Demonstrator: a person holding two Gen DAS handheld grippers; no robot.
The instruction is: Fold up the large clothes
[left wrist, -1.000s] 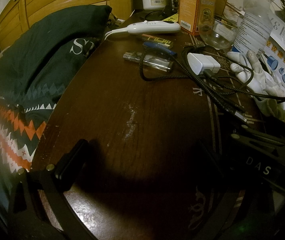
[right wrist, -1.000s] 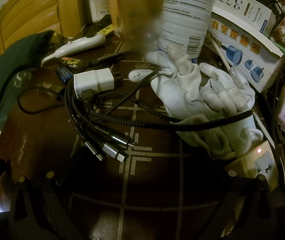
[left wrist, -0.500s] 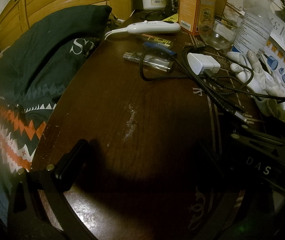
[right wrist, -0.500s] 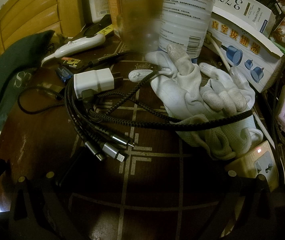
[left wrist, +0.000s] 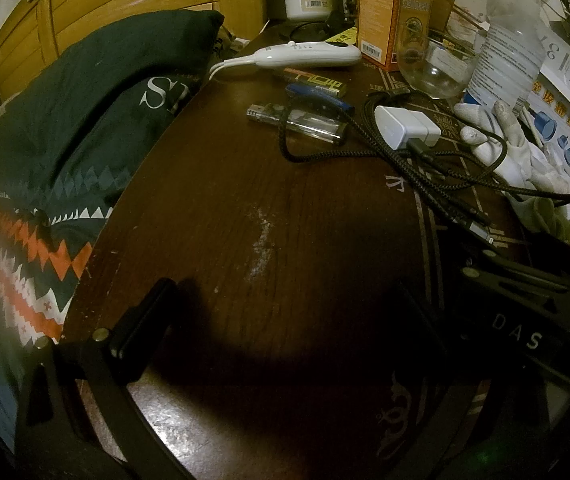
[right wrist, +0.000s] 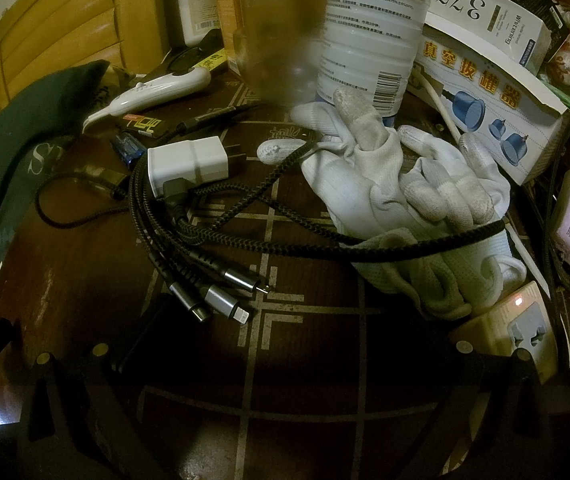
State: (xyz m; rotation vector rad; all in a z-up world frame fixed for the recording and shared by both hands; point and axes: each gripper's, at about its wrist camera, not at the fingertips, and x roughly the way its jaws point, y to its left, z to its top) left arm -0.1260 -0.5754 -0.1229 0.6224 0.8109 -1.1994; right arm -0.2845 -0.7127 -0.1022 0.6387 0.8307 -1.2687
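Resting low over the dark brown wooden worktop (left wrist: pixel 245 208), your left hand-held gripper (left wrist: pixel 285 320) sits with fingers apart and empty; its right finger is lost in shadow. Your right hand-held gripper (right wrist: pixel 285 360) is spread too, its tips hard to make out. The dark green garment with orange-and-white zigzag trim (left wrist: pixel 65 128) lies off the worktop's left edge, cut off, lettering reading "S". The white cardboard box (right wrist: pixel 493 12) reads "377". The black braided cables (right wrist: pixel 213 232) cross the white knit gloves (right wrist: pixel 405 184).
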